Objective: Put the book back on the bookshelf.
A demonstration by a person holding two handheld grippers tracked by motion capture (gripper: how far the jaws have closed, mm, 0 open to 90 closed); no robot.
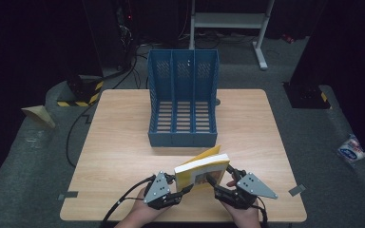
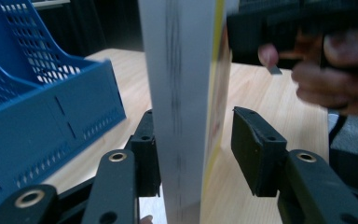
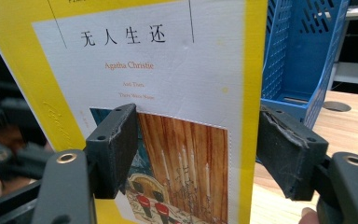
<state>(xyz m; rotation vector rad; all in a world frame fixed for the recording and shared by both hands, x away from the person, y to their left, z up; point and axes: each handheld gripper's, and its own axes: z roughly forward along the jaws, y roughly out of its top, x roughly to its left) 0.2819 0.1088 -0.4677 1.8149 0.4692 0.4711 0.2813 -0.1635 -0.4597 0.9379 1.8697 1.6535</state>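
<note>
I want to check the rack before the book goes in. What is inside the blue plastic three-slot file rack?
The blue plastic three-slot file rack holds nothing in the high view: only its slatted floor shows in all three slots. Its low front wall covers a strip just behind it.

A rectangular light wooden counter (image 1: 119, 156) is standing on a grey carpeted floor (image 1: 24, 156). A blue perforated plastic file rack with three compartments (image 1: 183, 102) is sitting on its far middle part, open side facing the person, the near half of the wood lying bare.
</note>
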